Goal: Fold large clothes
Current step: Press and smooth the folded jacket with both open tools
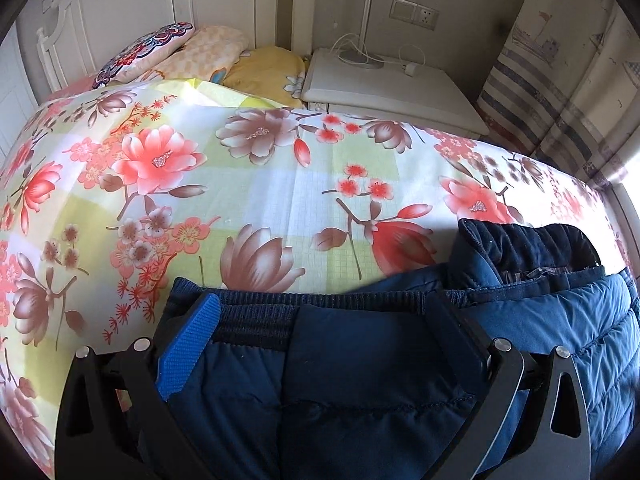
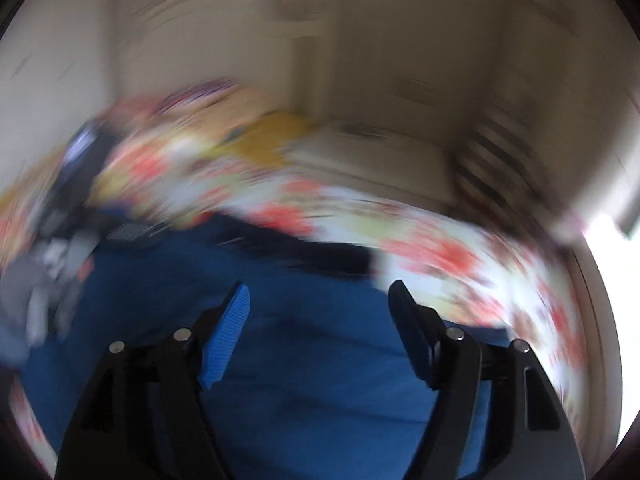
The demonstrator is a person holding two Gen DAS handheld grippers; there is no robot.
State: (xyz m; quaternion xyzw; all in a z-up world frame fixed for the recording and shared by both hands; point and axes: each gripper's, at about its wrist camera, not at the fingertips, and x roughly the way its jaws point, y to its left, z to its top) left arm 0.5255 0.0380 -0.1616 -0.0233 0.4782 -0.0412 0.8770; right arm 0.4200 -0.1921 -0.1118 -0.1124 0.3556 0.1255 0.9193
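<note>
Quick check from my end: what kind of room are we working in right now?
Almost certainly a bedroom. The blue padded jacket lies on a bed with a floral sheet, pillows are piled against a white headboard, and a white nightstand stands beside it.

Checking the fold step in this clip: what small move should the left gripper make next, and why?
Probably open the left gripper and lift off: its fingers flank the navy jacket's ribbed hem, which lies on the floral bedsheet, and the right gripper is open with nothing between its fingers.
</note>
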